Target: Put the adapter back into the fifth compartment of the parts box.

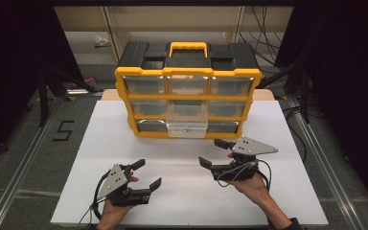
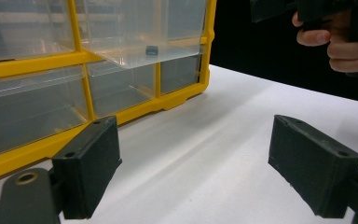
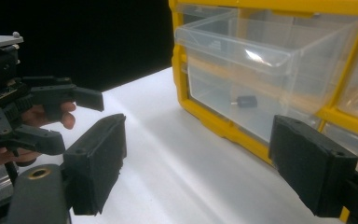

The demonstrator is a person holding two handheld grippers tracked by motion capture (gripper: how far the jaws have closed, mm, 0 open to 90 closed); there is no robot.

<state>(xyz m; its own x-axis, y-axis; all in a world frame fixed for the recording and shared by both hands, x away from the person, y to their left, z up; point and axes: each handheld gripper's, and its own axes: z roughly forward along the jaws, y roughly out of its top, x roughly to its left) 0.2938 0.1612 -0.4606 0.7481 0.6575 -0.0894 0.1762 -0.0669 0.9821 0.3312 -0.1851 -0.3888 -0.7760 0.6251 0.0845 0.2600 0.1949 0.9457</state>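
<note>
— Standing at the far middle of the white table (image 1: 278, 201) is a yellow and black drawer cabinet (image 1: 188, 91). What about its drawers?

— Its lower middle clear drawer (image 1: 187, 122) is pulled out toward the person, and a small dark part (image 3: 245, 101) lies inside it.

— And the grippers?

— Both sit in front of the cabinet, on the person's side. The left gripper (image 1: 144, 174) has its jaws spread wide, holding nothing. The right gripper (image 1: 212, 152), nearer the cabinet, is wide apart and empty too.

One organizer (image 1: 188, 72), nine drawers, two grippers.
</note>
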